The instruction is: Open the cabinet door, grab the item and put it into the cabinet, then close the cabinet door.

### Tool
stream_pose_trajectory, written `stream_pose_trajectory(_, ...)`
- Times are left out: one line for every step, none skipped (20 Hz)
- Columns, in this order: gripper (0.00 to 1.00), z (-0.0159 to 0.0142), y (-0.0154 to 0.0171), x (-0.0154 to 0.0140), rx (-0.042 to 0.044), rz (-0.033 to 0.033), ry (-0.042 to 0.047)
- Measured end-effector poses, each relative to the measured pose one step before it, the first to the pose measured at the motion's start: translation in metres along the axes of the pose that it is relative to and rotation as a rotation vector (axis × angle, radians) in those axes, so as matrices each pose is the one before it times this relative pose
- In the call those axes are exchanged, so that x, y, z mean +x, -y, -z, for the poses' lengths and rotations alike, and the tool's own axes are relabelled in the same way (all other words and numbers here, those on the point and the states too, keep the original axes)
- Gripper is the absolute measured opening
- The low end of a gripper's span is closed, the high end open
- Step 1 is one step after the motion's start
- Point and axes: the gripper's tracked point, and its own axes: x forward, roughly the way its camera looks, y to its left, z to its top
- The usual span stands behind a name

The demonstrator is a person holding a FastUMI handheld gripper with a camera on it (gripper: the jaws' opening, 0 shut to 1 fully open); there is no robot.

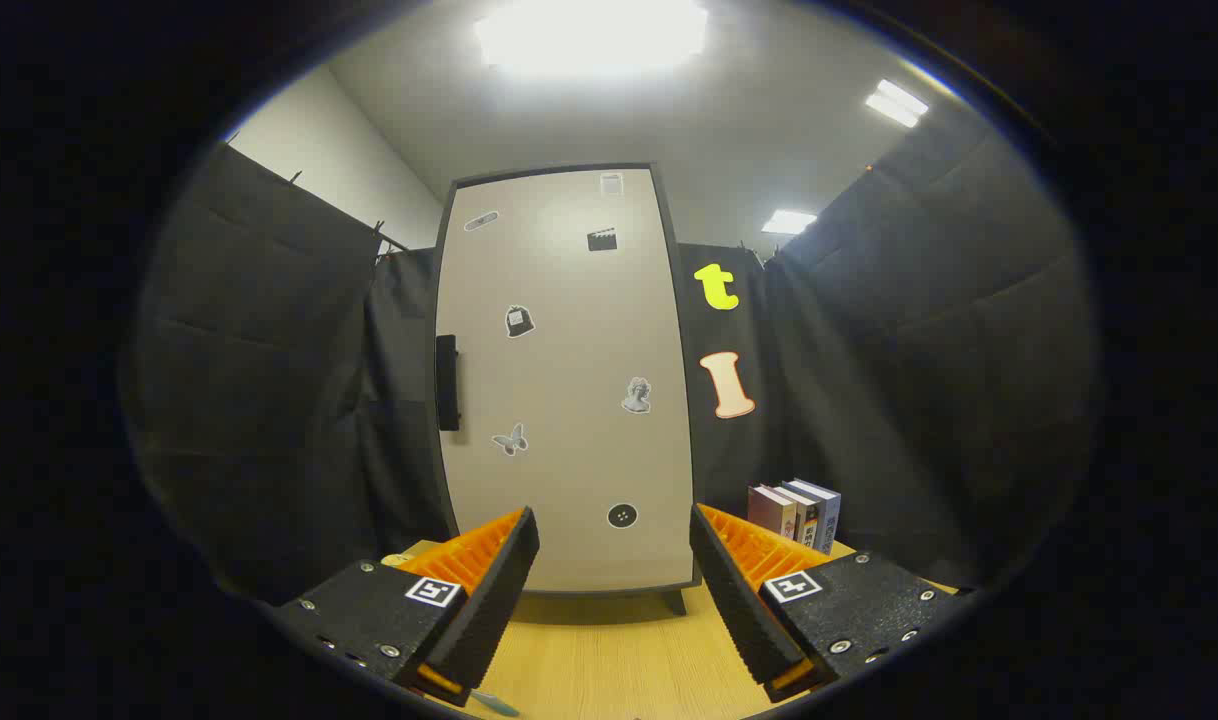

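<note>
A tall beige cabinet [566,380] stands on the wooden table [619,660], straight ahead of my fingers. Its door is closed and carries several small stickers. A dark handle [447,382] is fixed on the door's left edge, about halfway up. My gripper [614,540] is open, with nothing between its fingers, and its tips reach up in front of the door's lower part. A few upright books [797,514] stand on the table to the right of the cabinet, just beyond my right finger.
Black cloth walls close the booth on the left, right and behind the cabinet. The cabinet rests on short feet [675,603] above the tabletop. A small pale object [494,704] lies on the table below my left finger.
</note>
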Motion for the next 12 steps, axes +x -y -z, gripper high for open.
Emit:
stream_pose_trajectory(0.94, 0.00000, 0.00009, 0.00070, 0.00002, 0.00016, 0.00056)
stream_pose_trajectory(0.94, -0.00062, -0.00091, 0.00082, 0.00047, -0.00153, 0.00013)
stream_pose_trajectory(0.94, 0.00026, 0.00043, 0.00057, 0.00033, -0.00134, 0.00009)
stream_pose_trajectory(0.94, -0.00045, -0.00032, 0.00036, -0.00061, -0.00087, 0.00059)
stream_pose_trajectory(0.94, 0.00026, 0.00017, 0.00006, -0.00152, -0.00006, 0.00058)
stream_pose_trajectory(0.94, -0.00063, 0.00055, 0.00072, -0.00078, 0.00001, 0.00094)
stream_pose_trajectory(0.94, 0.00052, -0.00063, -0.00061, -0.00018, -0.00014, 0.00023)
stream_pose_trajectory(0.94, 0.00003, -0.00083, 0.00010, 0.00070, -0.00168, -0.00069)
stream_pose_trajectory(0.94, 0.00073, 0.00032, 0.00057, 0.00042, -0.00014, -0.00045)
stream_pose_trajectory(0.94, 0.00004, 0.00044, -0.00005, 0.00031, 0.00059, -0.00029)
stream_pose_trajectory(0.94, 0.00098, 0.00047, -0.00017, -0.00003, 0.00015, -0.00103)
stream_pose_trajectory(0.94, 0.00065, 0.00057, 0.00010, -0.00033, 0.00014, -0.00207)
